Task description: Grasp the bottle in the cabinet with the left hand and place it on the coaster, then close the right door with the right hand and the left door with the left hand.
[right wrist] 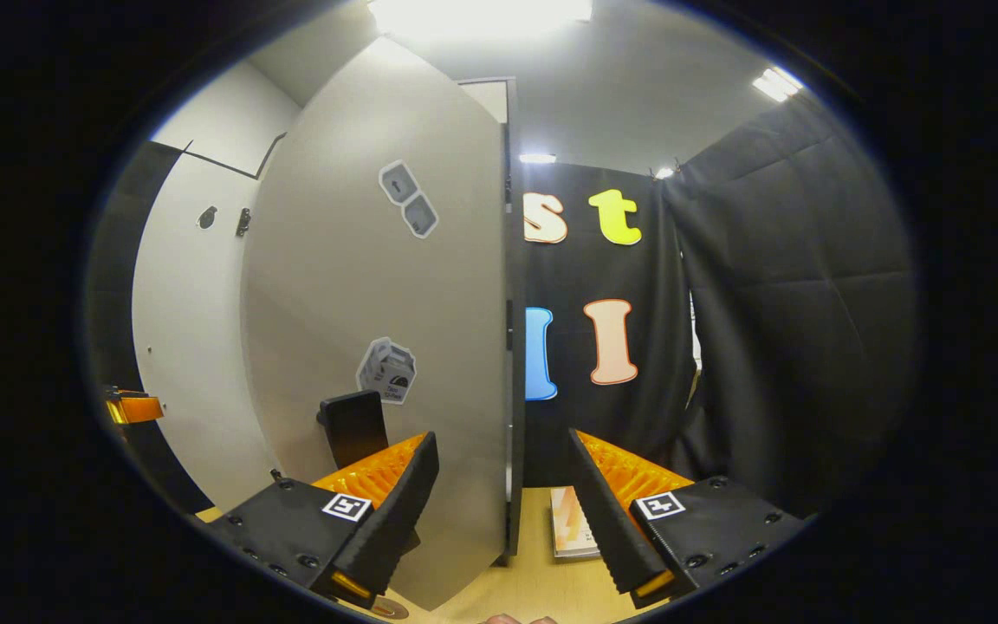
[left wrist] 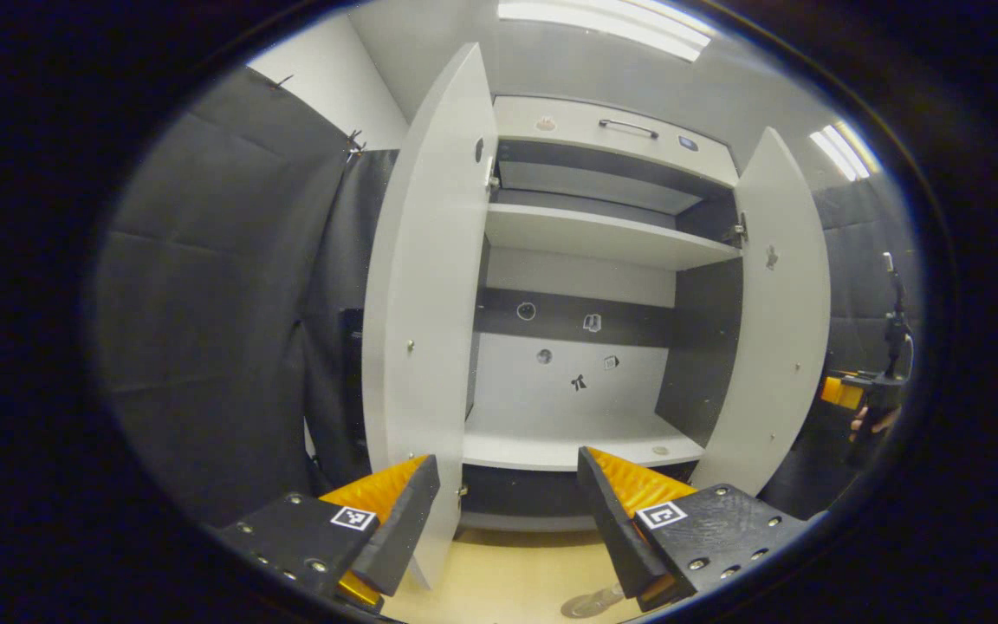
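Observation:
In the left gripper view the white cabinet [left wrist: 586, 234] stands with both doors swung wide and its shelves bare. The left door [left wrist: 425, 303] hangs just beside my left finger; the right door [left wrist: 780, 329] is farther right. My left gripper [left wrist: 508, 520] is open and holds nothing. A pale, see-through round thing [left wrist: 592, 601] lies on the wooden table at the bottom edge; I cannot tell if it is the bottle. In the right gripper view my right gripper [right wrist: 503, 520] is open, with the right door's [right wrist: 378, 303] thin edge standing between its fingers, untouched.
The other gripper [left wrist: 863, 399], with a hand on it, shows at the far right of the left gripper view. A black block [right wrist: 352, 429] sits low on the door face. A flat booklet [right wrist: 573, 524] lies on the wooden table [right wrist: 542, 589]. Black cloth walls close in both sides.

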`<state>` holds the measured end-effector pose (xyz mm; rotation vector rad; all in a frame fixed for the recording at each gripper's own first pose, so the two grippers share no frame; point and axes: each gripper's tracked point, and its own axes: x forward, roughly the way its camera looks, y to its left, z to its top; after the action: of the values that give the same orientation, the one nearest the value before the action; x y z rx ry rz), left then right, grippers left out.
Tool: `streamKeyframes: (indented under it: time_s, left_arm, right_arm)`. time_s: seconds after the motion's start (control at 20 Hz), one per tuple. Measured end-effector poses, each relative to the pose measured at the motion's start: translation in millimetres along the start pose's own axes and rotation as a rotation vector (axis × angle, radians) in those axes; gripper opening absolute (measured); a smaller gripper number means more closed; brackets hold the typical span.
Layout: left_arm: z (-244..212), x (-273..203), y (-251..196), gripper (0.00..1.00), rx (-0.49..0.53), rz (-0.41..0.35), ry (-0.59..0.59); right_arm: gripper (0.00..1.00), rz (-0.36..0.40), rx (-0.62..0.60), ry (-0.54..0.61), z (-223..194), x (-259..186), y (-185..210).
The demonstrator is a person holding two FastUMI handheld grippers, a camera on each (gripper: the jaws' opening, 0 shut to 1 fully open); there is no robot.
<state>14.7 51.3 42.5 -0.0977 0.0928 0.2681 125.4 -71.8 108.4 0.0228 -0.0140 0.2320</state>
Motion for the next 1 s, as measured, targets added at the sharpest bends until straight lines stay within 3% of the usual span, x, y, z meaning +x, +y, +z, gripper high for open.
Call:
streamKeyframes:
  time_s: [0.25, 0.3, 0.35, 0.4, 0.45, 0.5, 0.95, 1.0]
  left_arm:
    - [-15.2, -21.7, 28.6, 0.87, -0.012, 0.002, -0.005]
    - [-19.2, -26.6, 36.7, 0.93, -0.006, 0.007, -0.009]
    - [-25.6, -31.7, 46.5, 0.93, -0.007, 0.015, -0.006]
    - [-30.9, -36.6, 55.2, 0.93, -0.014, 0.019, -0.005]
    - [-35.5, -41.8, 64.4, 0.87, -0.025, 0.024, -0.003]
    - [-38.6, -46.5, 73.8, 0.93, -0.035, 0.031, -0.003]
    - [-27.3, -55.7, 178.3, 0.96, -0.085, 0.167, -0.055]
    - [-23.4, -53.6, 185.3, 0.93, -0.076, 0.167, -0.061]
  right_arm:
    - [0.95, 0.024, 0.048, -0.012, -6.3, 12.7, 44.3]
    - [0.95, 0.042, 0.056, -0.009, -7.5, 12.1, 53.7]
    - [0.92, 0.046, 0.056, -0.01, -9.4, 11.4, 59.1]
    - [0.95, 0.045, 0.047, -0.011, -10.9, 10.1, 63.0]
    - [0.95, 0.041, 0.037, -0.008, -13.9, 8.3, 67.3]
    - [0.95, 0.038, 0.035, -0.007, -16.6, 6.8, 70.3]
    - [0.95, 0.002, 0.061, 0.005, -36.7, -6.6, 90.6]
    - [0.95, -0.005, 0.056, 0.009, -39.2, -8.3, 90.1]
